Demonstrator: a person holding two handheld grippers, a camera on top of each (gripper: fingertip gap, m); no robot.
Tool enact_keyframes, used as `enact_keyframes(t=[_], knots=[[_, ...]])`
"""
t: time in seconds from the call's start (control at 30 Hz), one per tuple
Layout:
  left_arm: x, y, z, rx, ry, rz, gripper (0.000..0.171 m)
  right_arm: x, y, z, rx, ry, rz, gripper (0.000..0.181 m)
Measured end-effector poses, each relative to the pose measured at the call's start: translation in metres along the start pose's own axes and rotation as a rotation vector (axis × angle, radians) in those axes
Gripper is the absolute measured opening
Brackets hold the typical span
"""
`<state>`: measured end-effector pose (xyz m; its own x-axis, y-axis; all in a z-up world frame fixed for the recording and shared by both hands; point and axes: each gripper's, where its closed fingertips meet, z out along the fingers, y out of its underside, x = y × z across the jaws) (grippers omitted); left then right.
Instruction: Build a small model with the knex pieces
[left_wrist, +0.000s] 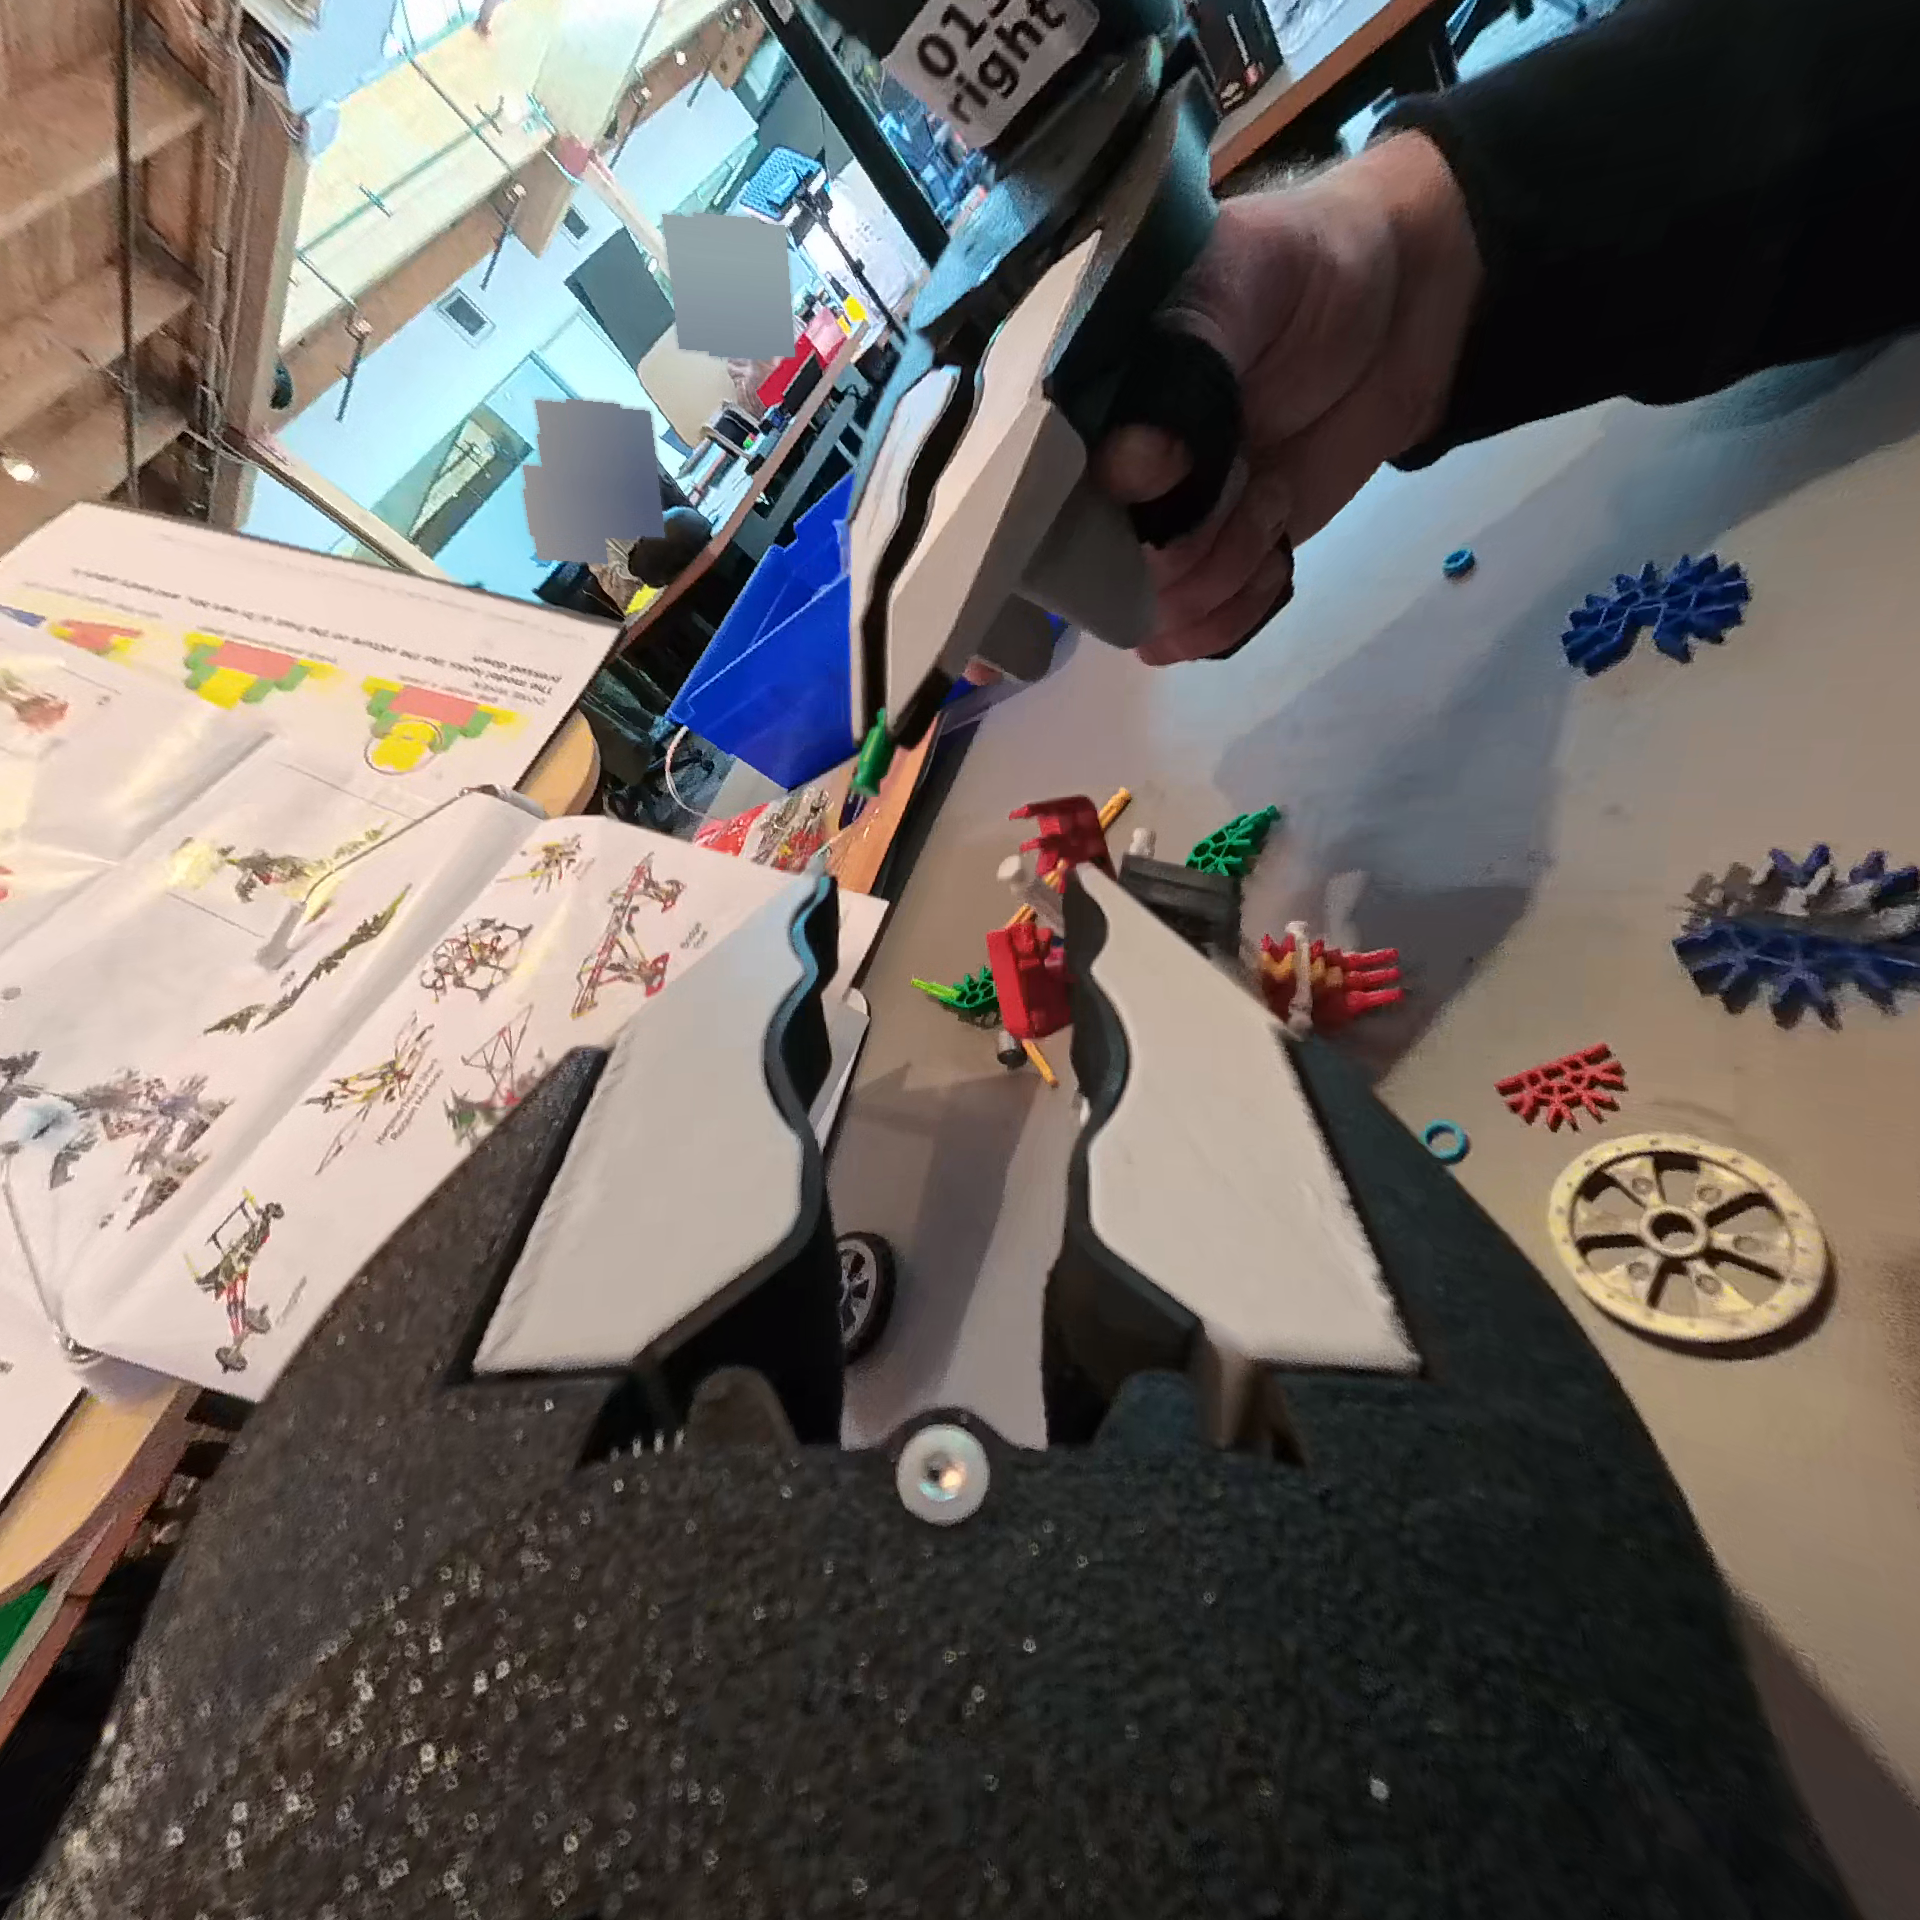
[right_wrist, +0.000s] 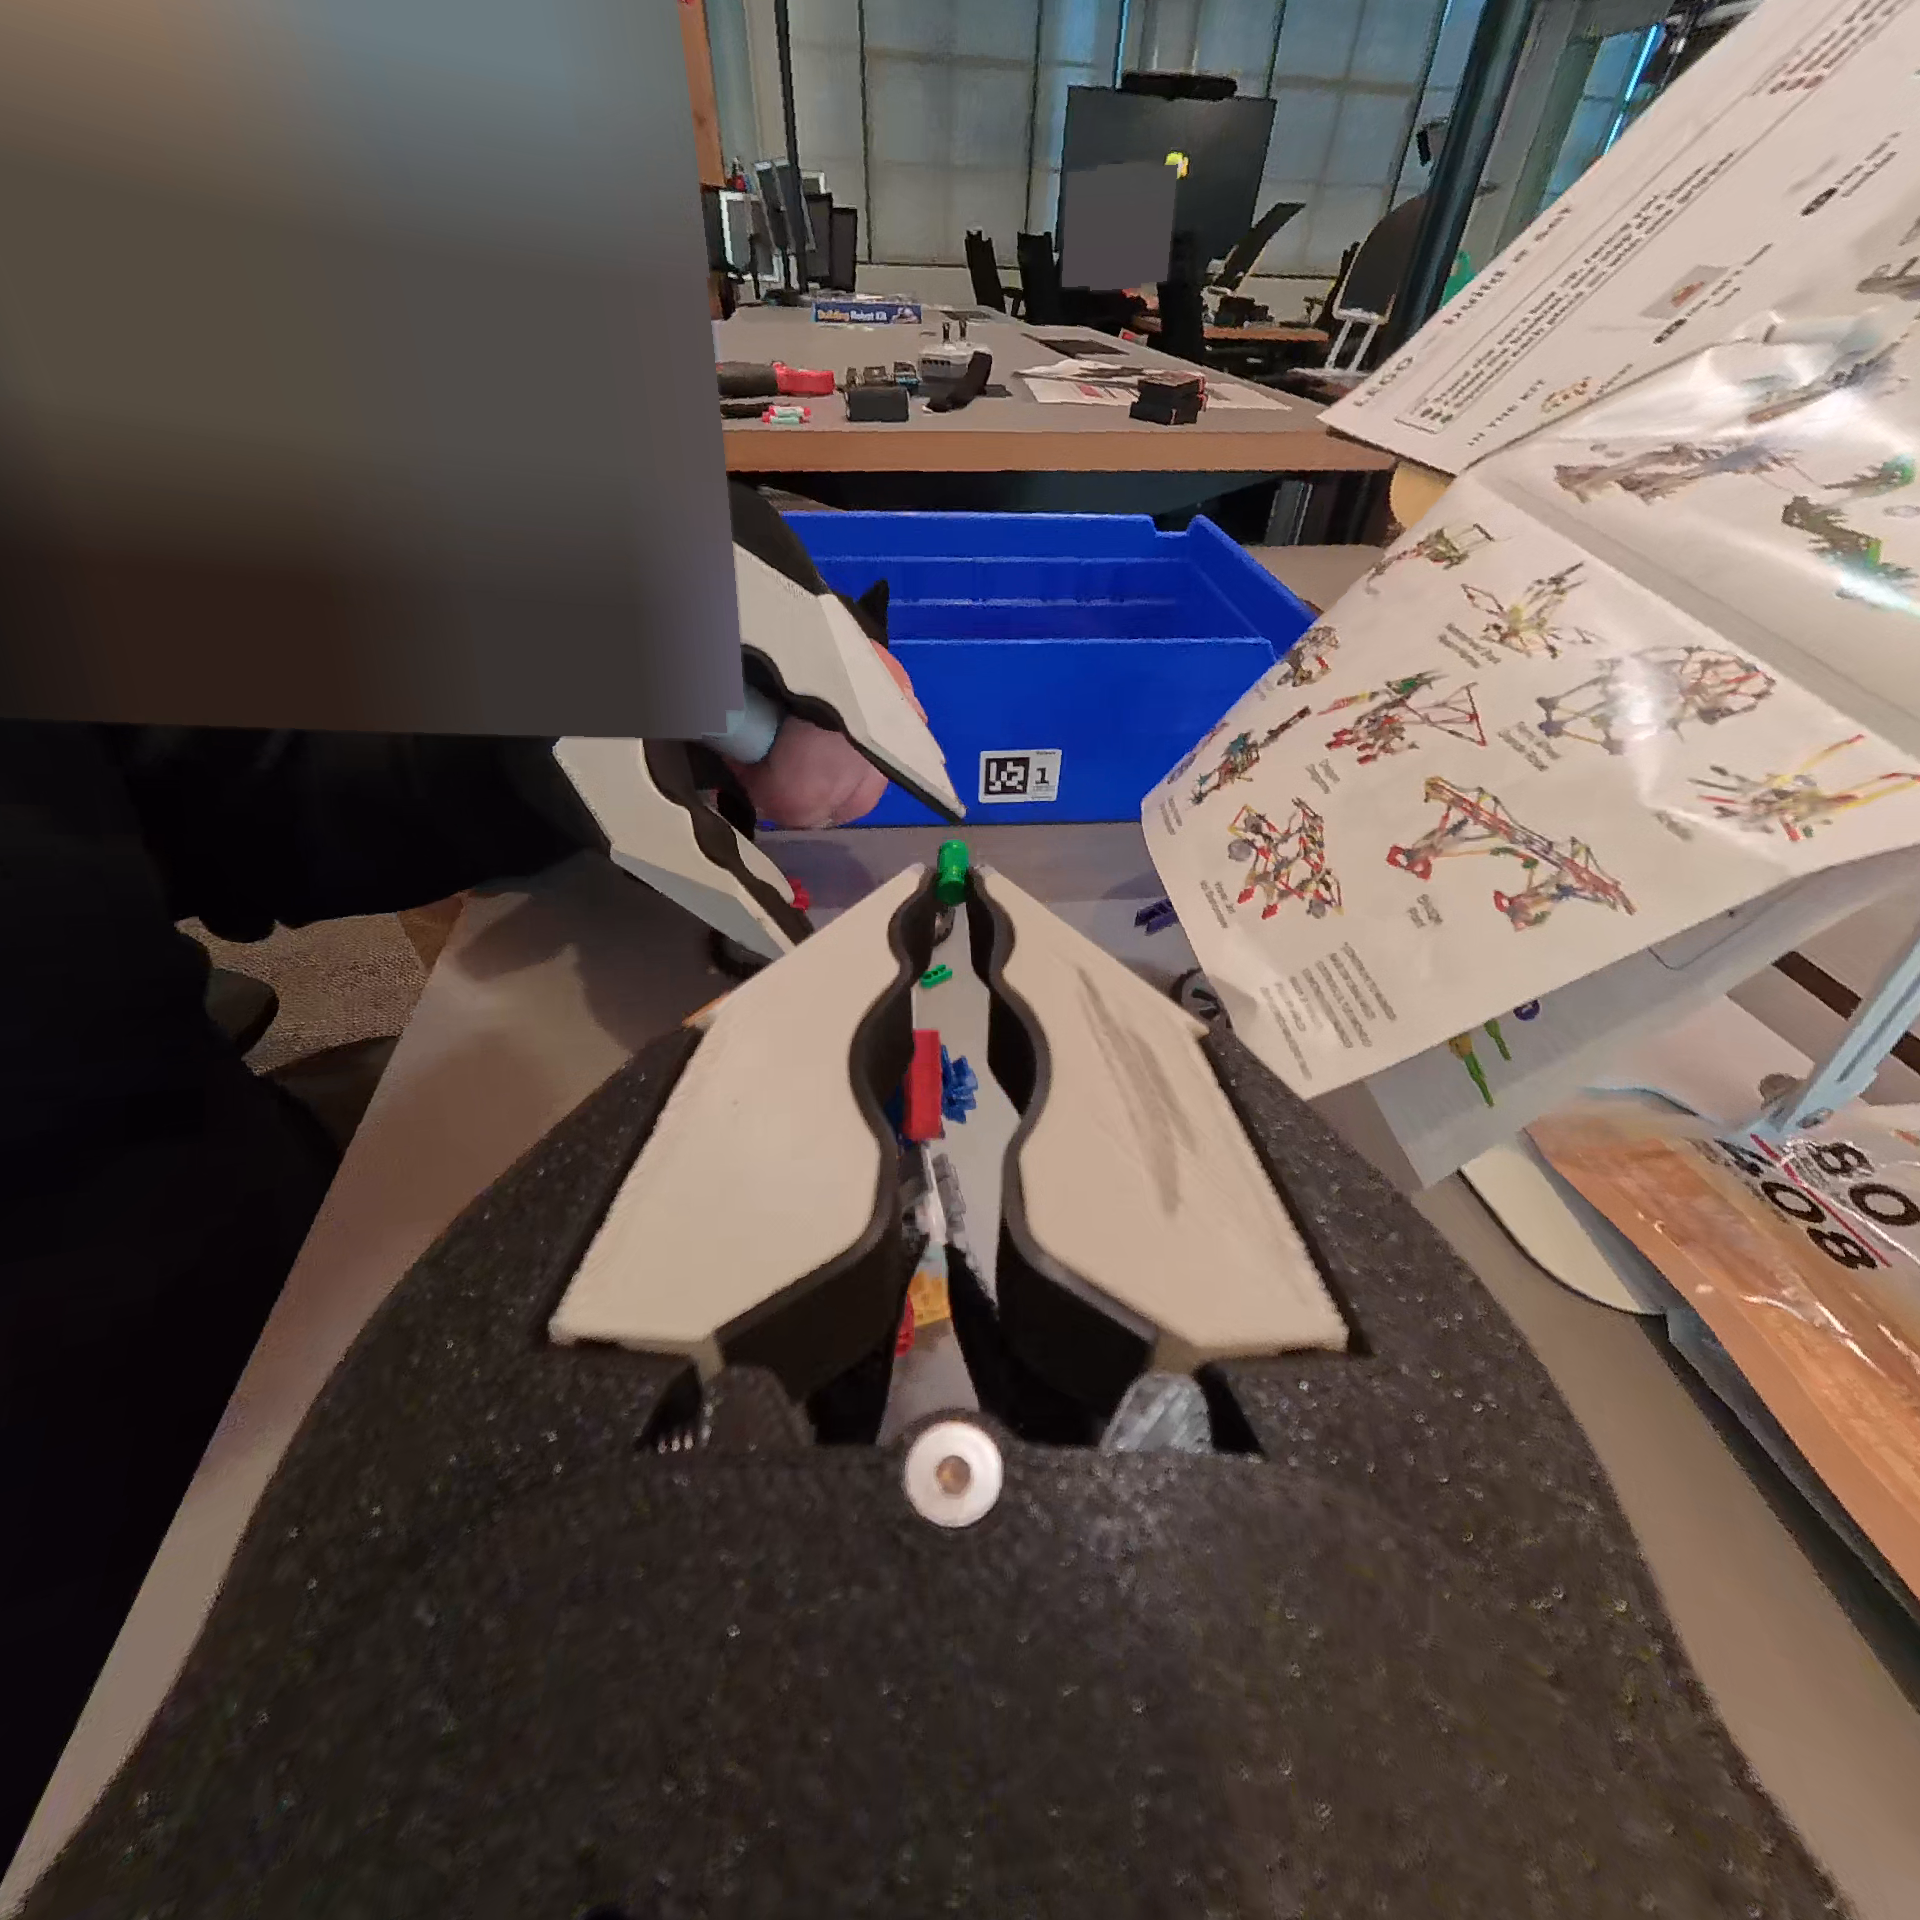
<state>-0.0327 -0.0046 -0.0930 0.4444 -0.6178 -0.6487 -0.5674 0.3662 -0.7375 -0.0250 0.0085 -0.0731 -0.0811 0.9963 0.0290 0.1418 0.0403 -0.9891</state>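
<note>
Right tongs (right_wrist: 948, 883) pinch a small green rod (right_wrist: 950, 871) at their tips, raised above the table (left_wrist: 1558, 831) before the blue bin (right_wrist: 1039, 665). Left tongs (left_wrist: 951, 894) hang parted and empty over a half-built cluster of red, green and grey pieces (left_wrist: 1049, 935); blue connectors (left_wrist: 1657, 613), a grey wheel (left_wrist: 1688, 1242) and other parts lie loose beside that cluster.

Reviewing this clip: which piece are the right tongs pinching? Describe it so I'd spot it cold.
Start at the blue bin beyond the grey table. In front of it, the right tongs are shut on a small green rod, held above the table. Unlike the other green pieces, it is a plain stub, not a toothed connector, and nothing else is lifted.
</note>
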Motion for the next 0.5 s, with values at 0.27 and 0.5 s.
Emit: enact_keyframes(t=[0.27,0.5], knots=[[0.002,0.010,0.000,-0.002,0.058,-0.086,0.042,0.003,0.003,-0.002,0.005,0.010,0.000,0.004],[0.011,0.015,0.005,-0.014,0.102,-0.115,0.041,0.004,0.009,-0.002,-0.010,0.013,0.005,0.004]])
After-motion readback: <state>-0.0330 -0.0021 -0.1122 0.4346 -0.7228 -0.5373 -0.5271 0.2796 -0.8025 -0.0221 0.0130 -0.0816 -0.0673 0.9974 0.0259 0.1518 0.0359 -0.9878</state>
